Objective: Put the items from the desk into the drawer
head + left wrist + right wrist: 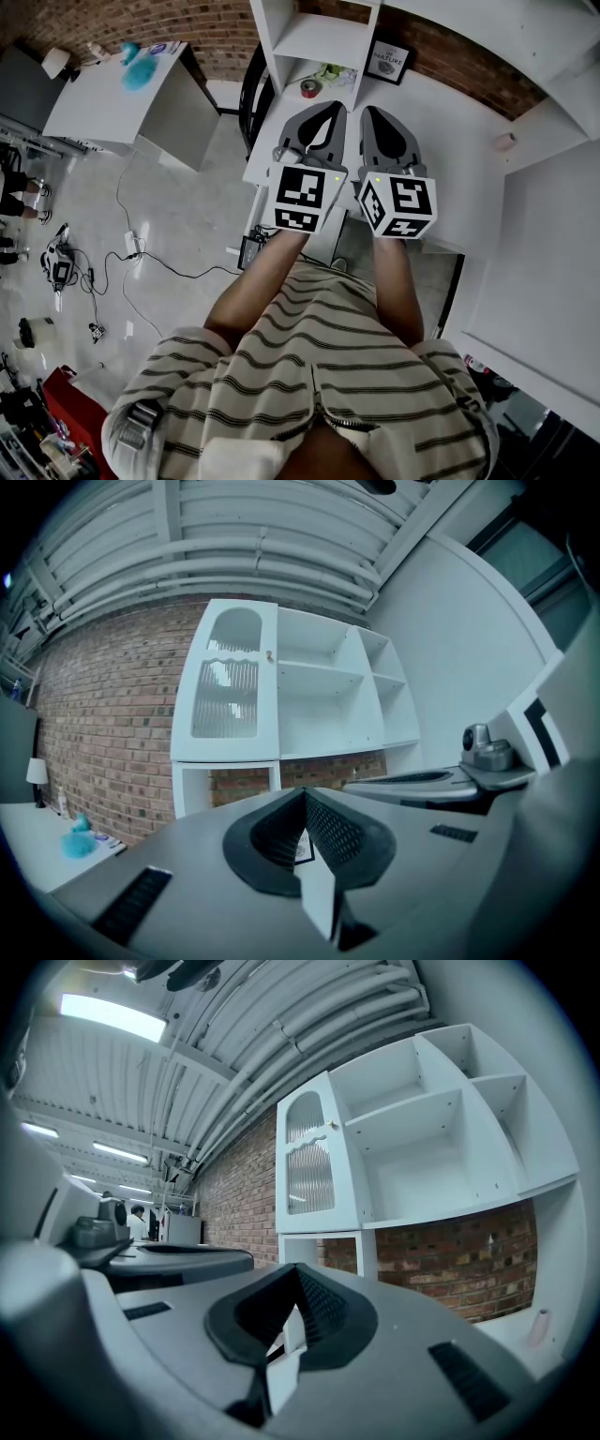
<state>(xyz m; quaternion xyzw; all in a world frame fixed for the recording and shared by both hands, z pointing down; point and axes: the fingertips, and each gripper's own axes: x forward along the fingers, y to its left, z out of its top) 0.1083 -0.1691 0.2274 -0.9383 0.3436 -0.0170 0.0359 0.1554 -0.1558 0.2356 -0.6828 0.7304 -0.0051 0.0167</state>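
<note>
Two grippers are held side by side above the white desk (441,159), each pointing toward the shelf unit (314,33) at its back. The left gripper (335,105) has its jaws together at the tips, and its own view shows the left gripper (305,791) closed with nothing clamped, only a teardrop gap behind the tips. The right gripper (368,111) is just beside it. Seen in its own view, the right gripper (298,1267) likewise has its jaws together and empty.

Ahead of the jaws, in the unit's lowest bay, a red tape roll (309,89) sits on the desk with a green item (329,70) just behind it. A framed print (387,58) leans against the brick wall (216,28) to their right. A small pink thing (506,142) lies well apart on the right side of the desk. None of these touches a gripper. I cannot make out the drawer in any view.

Off to the left stands a second table (103,103) with a teal object (141,70) on it, and cables (131,248) trail across the floor.
</note>
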